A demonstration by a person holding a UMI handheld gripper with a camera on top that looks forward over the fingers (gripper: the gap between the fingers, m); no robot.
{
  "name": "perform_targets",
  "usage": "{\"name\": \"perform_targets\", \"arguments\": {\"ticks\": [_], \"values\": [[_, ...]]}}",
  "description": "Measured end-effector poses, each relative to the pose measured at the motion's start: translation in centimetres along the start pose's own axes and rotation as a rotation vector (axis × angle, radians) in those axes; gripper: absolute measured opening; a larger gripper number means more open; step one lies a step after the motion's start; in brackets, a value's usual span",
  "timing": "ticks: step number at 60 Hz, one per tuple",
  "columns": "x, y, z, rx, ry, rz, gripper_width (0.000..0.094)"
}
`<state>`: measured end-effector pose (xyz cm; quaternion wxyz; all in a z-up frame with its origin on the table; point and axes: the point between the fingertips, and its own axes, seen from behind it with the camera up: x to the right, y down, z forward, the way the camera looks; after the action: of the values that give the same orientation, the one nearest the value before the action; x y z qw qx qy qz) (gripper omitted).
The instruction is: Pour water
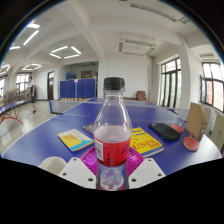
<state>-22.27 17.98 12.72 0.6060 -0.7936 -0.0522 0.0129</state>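
Bottle (112, 135) base hidden between gripper (112, 172) fingers; contact there unclear.

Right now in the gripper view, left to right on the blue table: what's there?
Yellow-and-blue booklet → clear plastic bottle with black cap and red liquid, gripped between the fingers → yellow book → dark flat case → orange object.

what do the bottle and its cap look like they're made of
Bottle, held between the gripper fingers: clear, glossy plastic by the look, since reddish liquid shows through its wall. Cap: opaque black, probably plastic; finish too small to tell.
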Motion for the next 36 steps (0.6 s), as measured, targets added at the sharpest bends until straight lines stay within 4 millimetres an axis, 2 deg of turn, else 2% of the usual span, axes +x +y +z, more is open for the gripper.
{"name": "perform_targets", "arguments": {"ticks": [3,4,5,8,9,16,18,26,28,30,31,32,34,36], "values": [[0.7,1.4,-0.1,-0.029,-0.005,0.025,0.0316],[1.1,1.9,-1.1,-0.034,-0.005,0.028,0.0312],[1.3,2.5,-1.2,-0.040,-0.004,0.028,0.0312],[1.7,5.0,-1.6,-0.074,0.007,0.024,0.0309],[1.6,3.8,-1.6,-0.009,0.013,0.023,0.0314],[1.6,4.3,-1.8,0.026,0.040,0.021,0.0323],[1.6,4.1,-1.8,0.034,0.042,0.018,0.0350],[1.7,4.4,-2.1,-0.046,0.035,0.015,0.0523],[1.7,4.8,-2.6,-0.085,0.041,0.003,0.0651],[1.6,4.3,-3.4,-0.091,0.045,-0.006,0.0844],[1.5,4.1,-3.5,-0.086,0.043,-0.011,0.0864],[1.3,3.8,-4.2,-0.084,0.044,-0.015,0.0826],[1.2,3.3,-5.4,-0.088,0.050,-0.020,0.0809],[1.2,3.2,-6.8,-0.104,0.062,-0.024,0.0830]]}}
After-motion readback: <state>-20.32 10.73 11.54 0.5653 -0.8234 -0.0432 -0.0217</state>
